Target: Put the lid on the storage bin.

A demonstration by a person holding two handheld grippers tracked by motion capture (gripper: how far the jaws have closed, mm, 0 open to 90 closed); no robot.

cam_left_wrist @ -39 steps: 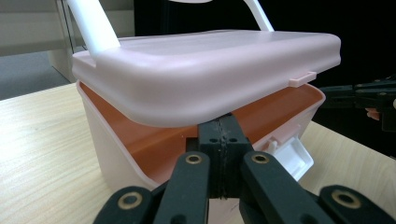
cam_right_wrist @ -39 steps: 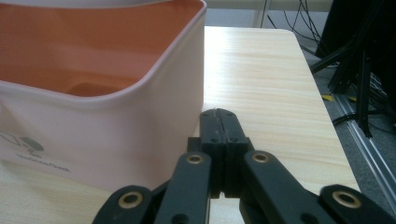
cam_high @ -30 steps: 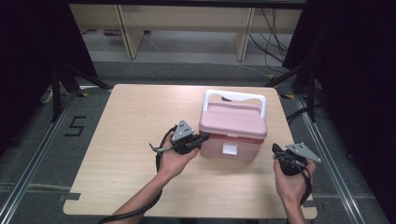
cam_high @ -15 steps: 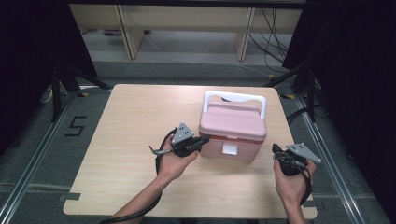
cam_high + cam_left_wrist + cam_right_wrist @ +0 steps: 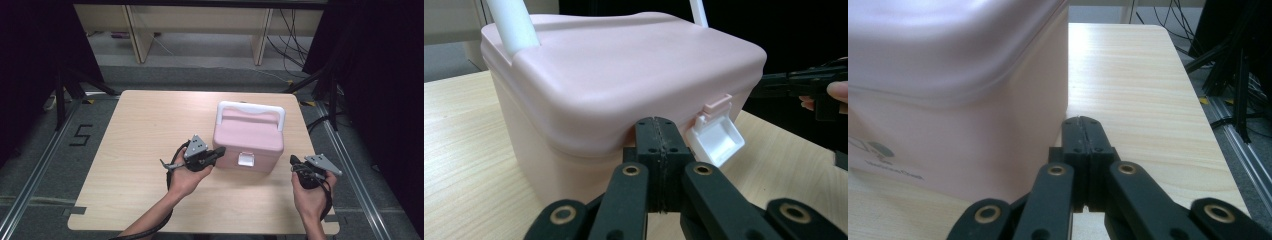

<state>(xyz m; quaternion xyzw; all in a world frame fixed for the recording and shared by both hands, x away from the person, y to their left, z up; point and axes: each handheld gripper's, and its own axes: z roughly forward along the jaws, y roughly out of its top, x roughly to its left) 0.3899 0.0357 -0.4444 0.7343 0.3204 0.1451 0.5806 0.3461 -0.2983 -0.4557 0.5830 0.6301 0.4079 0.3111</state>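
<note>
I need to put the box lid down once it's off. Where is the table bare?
Bare wood runs left of the pink box to the table edge, and behind it. The front is crowded: left gripper by the latch, right gripper at its right corner.

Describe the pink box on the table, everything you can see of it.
The pink box looks like smooth plastic, with rounded corners and a domed lid that sits shut. A white carry handle runs across the far side of the lid. A white latch on the front hangs flipped open. It stands upright on the wooden table, right of the middle. The shut left gripper reaches its near corner just under the lid's rim; actual contact is unclear.
</note>
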